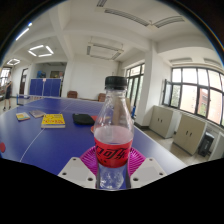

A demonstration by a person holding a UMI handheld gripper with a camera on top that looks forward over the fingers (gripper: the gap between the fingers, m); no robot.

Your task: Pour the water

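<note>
Scanning from the far side of the blue table (pixel 60 140) toward the windows, a small yellowish item (pixel 22 116) lies flat near the table's far end, then a yellow book (pixel 53 120), then a dark flat object (pixel 83 119) just beside it. None of these looks like a vessel to pour into, and no cup or glass shows anywhere on the surface.

Next comes the plastic bottle (pixel 113 135), the task's thing, standing upright with its dark cap on and a red label around its lower body. It sits between the fingers of the gripper (pixel 113 172), with the pink pads (pixel 92 158) close against its base on both sides. The fingers appear clamped on it, though whether the bottle is lifted or resting on the table cannot be told.

Beyond the bottle, toward the windows, low cabinets (pixel 185 128) line the wall.

Judging by this, the task is at an early stage: the bottle is gripped, but it is untilted, capped, and no pouring has begun. Finding a receiving container and tipping the bottle both remain.
</note>
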